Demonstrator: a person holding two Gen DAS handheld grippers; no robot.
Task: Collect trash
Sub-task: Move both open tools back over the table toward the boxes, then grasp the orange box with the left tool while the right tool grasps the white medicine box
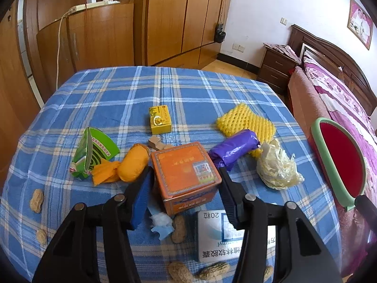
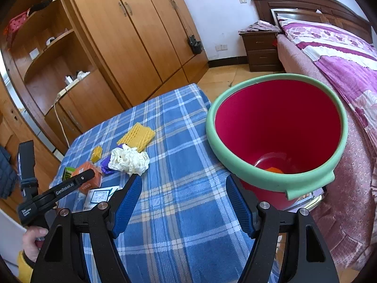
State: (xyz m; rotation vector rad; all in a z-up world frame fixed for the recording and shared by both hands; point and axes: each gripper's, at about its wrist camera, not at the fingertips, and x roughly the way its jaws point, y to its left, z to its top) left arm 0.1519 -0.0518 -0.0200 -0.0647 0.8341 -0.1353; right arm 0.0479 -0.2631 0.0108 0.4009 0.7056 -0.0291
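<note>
**Orange box framed by the left tongs, red bin waiting at the table edge**

The left gripper (image 1: 185,186) is seen spread wide, its blue ribbed pads on either side of the orange box (image 1: 186,173) but not pressed against it; whether the pads touch the box cannot be told. The box is a squat cardboard cube, glossy orange on top with a small printed label at one corner and a blue band along its lower front. It sits on the plaid cloth (image 1: 117,99), a soft blue weave crossed with white and tan lines.

Around it the litter is spread out. Just beside the box on the left, a plump orange wrapper (image 1: 133,164) with a twisted end is lying; further left, a torn green carton (image 1: 94,153) stands open. Behind, a small yellow box (image 1: 160,120) is set apart. To the right, a crinkled purple bag (image 1: 233,147) is rolled up against a yellow foam net (image 1: 246,122) with a diamond mesh, and a crumpled whitish plastic wad (image 1: 275,167) lies near them. Peanuts (image 1: 36,200) in their shells are scattered along the near side, and a white pill box (image 1: 216,238) lies flat under the right finger.

The right gripper (image 2: 183,202) is held open over bare cloth, nothing between its pads. Just beside it, the bin (image 2: 278,184) is tilted toward the camera: smooth red plastic inside, a green foam tube around its rim, something orange at its bottom.
</note>
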